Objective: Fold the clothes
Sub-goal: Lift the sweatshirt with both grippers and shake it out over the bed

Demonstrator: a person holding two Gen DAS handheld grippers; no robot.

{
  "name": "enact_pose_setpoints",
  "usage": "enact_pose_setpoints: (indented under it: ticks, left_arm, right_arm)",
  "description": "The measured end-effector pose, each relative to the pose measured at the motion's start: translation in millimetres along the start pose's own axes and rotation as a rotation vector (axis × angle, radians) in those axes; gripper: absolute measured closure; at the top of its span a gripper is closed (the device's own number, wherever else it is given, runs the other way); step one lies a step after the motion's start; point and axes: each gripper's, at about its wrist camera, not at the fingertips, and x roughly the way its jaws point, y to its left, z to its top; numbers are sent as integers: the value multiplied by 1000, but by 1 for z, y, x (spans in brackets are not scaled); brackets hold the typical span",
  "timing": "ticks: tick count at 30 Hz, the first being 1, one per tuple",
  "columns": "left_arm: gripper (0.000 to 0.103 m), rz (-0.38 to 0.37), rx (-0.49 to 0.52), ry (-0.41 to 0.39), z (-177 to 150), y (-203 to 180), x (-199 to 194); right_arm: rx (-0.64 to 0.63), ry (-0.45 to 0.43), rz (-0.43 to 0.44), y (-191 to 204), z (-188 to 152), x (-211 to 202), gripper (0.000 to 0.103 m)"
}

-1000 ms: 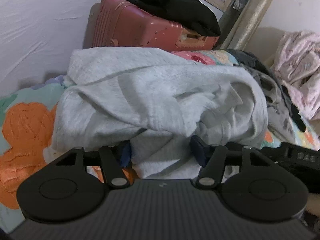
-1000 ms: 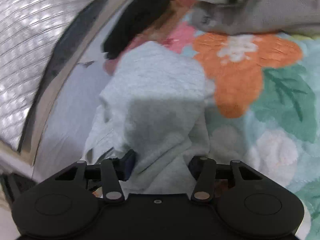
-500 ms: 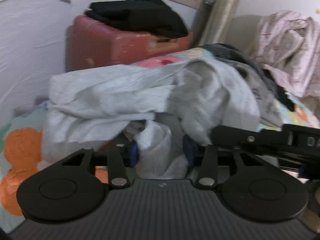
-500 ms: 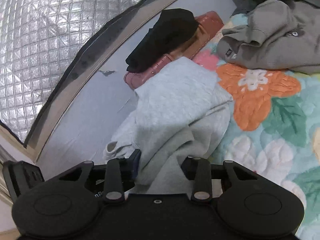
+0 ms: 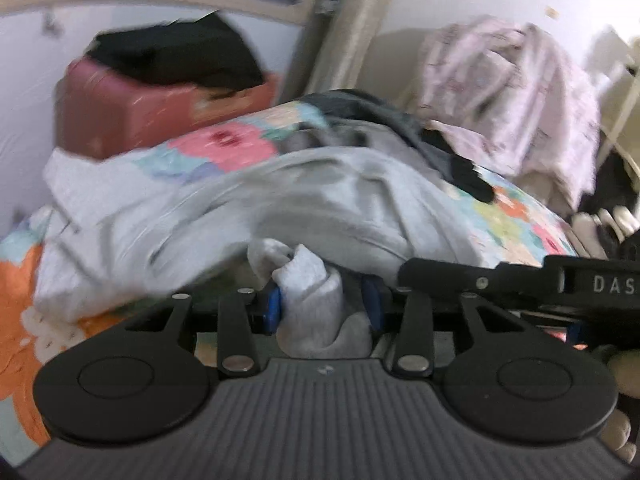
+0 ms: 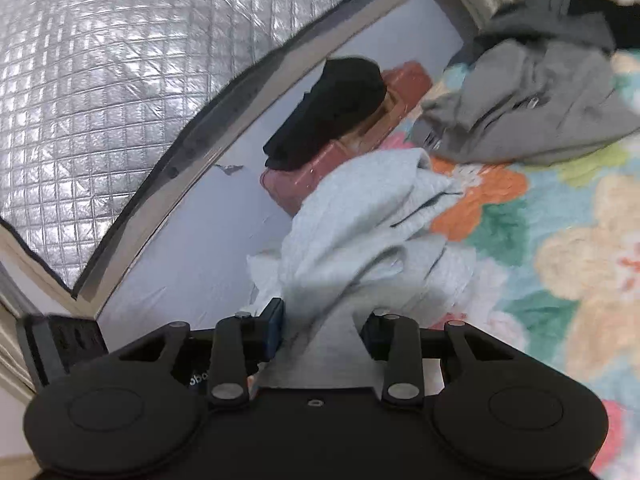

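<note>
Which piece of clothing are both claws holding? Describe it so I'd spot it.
Start at the flowered bedspread. In front of the pink suitcase lies a pale grey sweatshirt, pinched by the left claw and right claw. It's paler than the darker grey garment behind.

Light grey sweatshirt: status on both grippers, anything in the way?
Left gripper, right gripper both shut on light grey sweatshirt. It lies bunched on floral bedspread. Dark grey garment lies beyond, apart.
</note>
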Motion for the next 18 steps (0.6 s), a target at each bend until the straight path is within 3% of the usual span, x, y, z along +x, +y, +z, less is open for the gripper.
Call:
enact_pose_setpoints:
  ticks: [7, 10, 18]
  left_arm:
    - [70, -124, 30, 9, -19, -64, -10]
    - [70, -160, 20, 18, -25, -91, -15]
    - [70, -174, 81, 62, -49, -160, -17]
  right_arm:
    - [77, -23, -54, -26, -11, -72, 66]
    - [154, -57, -24, -40, -25, -105, 68]
    - [259, -123, -17, -72, -51, -170, 69]
